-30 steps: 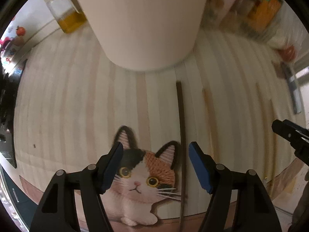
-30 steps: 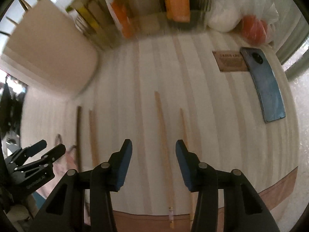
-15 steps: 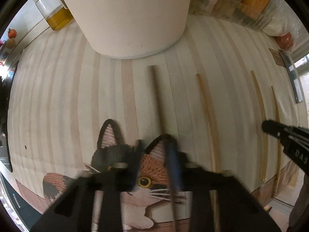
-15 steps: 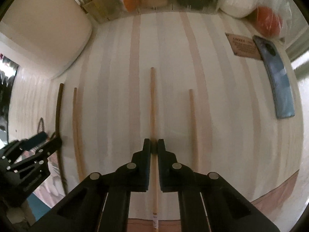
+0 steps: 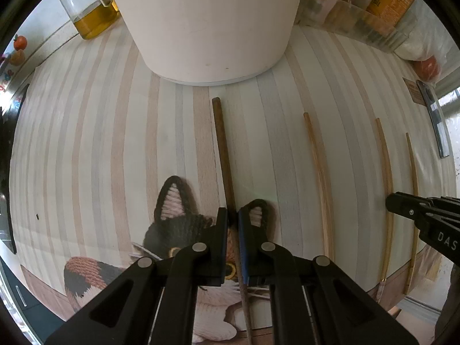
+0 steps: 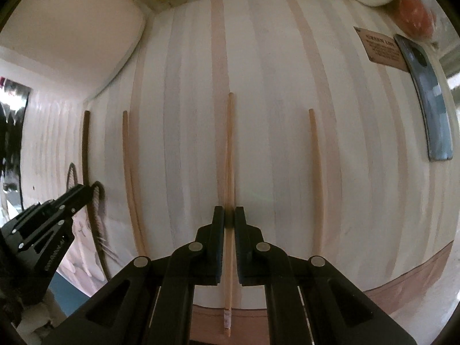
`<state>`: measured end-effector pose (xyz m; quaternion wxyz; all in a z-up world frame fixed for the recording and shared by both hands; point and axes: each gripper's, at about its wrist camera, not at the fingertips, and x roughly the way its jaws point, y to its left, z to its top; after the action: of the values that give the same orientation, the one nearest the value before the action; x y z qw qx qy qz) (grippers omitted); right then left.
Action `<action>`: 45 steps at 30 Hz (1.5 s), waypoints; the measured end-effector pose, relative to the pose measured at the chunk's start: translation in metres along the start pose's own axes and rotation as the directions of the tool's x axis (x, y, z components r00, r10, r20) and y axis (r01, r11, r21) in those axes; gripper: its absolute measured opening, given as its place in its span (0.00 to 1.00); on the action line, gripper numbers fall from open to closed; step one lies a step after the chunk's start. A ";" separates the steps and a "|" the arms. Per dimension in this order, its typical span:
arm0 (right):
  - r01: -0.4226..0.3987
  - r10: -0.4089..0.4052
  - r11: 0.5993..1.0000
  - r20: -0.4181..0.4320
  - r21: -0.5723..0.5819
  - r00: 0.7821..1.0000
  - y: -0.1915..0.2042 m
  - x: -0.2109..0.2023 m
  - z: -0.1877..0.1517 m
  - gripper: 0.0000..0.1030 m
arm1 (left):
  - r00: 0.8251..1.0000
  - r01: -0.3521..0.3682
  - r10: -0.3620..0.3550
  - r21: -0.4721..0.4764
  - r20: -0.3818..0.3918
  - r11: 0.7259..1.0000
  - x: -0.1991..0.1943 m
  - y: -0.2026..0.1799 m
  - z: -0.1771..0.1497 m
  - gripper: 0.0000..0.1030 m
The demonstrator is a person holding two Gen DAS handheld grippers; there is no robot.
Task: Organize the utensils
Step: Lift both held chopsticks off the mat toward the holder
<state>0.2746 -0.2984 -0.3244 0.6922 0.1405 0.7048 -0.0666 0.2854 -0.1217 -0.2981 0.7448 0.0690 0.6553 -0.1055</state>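
Left wrist view only: oil jar [image 5: 92, 17], white canister [image 5: 207, 23], cat mat [image 5: 184, 230]. Left hand-held gripper [image 5: 233, 215] clamped on dark chopstick [image 5: 222, 149], lying on striped counter [image 5: 86, 143]. Right hand-held gripper [image 6: 229, 215] pinches pale chopstick [image 6: 229, 149]. Right view only: phone [image 6: 431, 100] fully visible. Chopstick lower ends hidden behind fingers.

Matt wooden chopsticks [image 6: 229, 155] on a smooth striped mat [image 6: 287, 86].

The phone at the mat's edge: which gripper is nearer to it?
Right. The right gripper, shut on a light chopstick, sits nearer the phone; the left gripper grips the dark chopstick farther away.
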 end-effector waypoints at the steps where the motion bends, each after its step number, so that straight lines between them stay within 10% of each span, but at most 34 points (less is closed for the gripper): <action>1: 0.005 -0.005 1.000 -0.004 -0.002 1.000 0.001 0.001 0.002 0.07 | 1.000 -0.001 0.001 0.000 -0.001 1.000 0.000 -0.002 0.001 0.05; 22: 0.099 -0.098 0.995 0.039 -0.023 0.994 0.038 0.007 0.011 0.07 | 1.000 0.003 -0.003 -0.017 0.018 1.000 0.001 0.003 -0.004 0.03; 45: -0.120 0.116 0.993 0.268 0.002 0.956 0.025 -0.072 -0.003 0.06 | 0.978 0.077 -0.073 -0.013 0.193 0.997 -0.094 0.015 -0.004 0.03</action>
<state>0.2795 -0.2817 -0.2505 0.7825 0.1782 0.5945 -0.0499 0.2736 -0.0999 -0.2065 0.8009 0.0260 0.5834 -0.1328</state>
